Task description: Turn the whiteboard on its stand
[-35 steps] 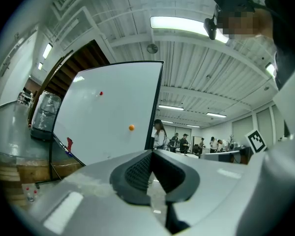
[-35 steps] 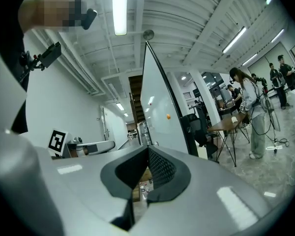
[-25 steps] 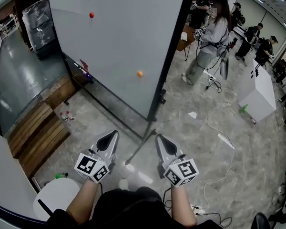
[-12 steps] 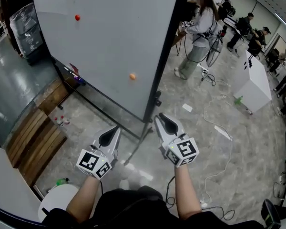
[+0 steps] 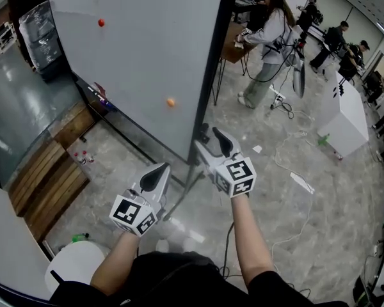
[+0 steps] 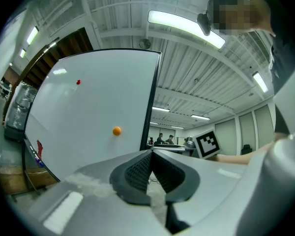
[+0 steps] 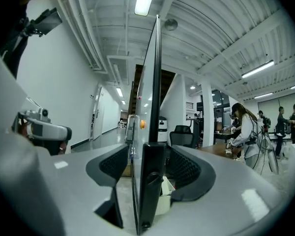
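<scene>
The whiteboard (image 5: 141, 50) stands tall on its stand, with a red magnet (image 5: 101, 23) and an orange magnet (image 5: 171, 102) on its face. Its black side frame (image 5: 216, 75) runs down to a stand leg (image 5: 179, 197). My right gripper (image 5: 208, 141) is at the lower part of that frame. In the right gripper view the frame (image 7: 155, 97) stands edge-on between the jaws of the right gripper (image 7: 147, 166), which are opening, with a gap on the left side. My left gripper (image 5: 159, 173) hangs lower left, shut and empty, its tips (image 6: 151, 154) meeting.
A person (image 5: 269, 37) stands behind the board's right side, others farther back. A white cabinet (image 5: 345, 120) is at right, cables (image 5: 294, 171) trail on the floor. Wooden benches (image 5: 51, 178) lie at left, a white round stool (image 5: 77, 264) near my left arm.
My right gripper has risen and moved forward to the board's side frame, and its jaws have gone from shut to spread around it. The left gripper has barely moved.
</scene>
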`<move>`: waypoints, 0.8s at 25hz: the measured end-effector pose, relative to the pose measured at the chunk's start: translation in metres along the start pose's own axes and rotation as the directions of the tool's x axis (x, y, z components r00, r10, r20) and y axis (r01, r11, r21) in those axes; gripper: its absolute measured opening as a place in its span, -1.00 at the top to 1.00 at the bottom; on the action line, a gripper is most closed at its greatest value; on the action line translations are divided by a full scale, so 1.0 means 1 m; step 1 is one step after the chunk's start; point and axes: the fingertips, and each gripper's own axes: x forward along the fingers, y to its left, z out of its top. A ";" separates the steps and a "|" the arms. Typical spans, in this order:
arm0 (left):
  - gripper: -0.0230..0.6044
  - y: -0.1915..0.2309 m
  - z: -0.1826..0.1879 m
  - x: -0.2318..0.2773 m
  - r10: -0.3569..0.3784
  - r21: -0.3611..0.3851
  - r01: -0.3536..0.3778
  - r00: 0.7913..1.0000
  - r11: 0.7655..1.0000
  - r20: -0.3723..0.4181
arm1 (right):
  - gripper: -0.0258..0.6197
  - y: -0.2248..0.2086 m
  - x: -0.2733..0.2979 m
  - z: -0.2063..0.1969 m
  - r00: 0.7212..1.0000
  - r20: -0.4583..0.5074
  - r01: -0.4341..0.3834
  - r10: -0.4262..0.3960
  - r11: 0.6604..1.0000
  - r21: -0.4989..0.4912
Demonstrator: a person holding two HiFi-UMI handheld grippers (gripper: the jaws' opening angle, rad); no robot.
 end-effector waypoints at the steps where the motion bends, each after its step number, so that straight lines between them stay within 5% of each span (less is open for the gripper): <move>1: 0.91 -0.001 -0.001 0.001 0.006 0.001 -0.006 1.000 1.000 -0.004 | 0.07 -0.003 0.005 -0.002 1.000 -0.008 -0.009 0.009 1.000 0.001; 15: 0.92 0.004 -0.007 0.005 0.092 -0.011 -0.092 0.996 0.996 -0.013 | 0.02 0.001 0.053 -0.021 0.988 -0.053 -0.143 0.143 0.990 -0.010; 20: 0.92 0.007 -0.004 -0.002 0.125 -0.015 -0.126 0.992 0.992 -0.011 | 0.34 0.002 0.056 -0.015 0.988 -0.032 -0.149 0.148 0.989 -0.014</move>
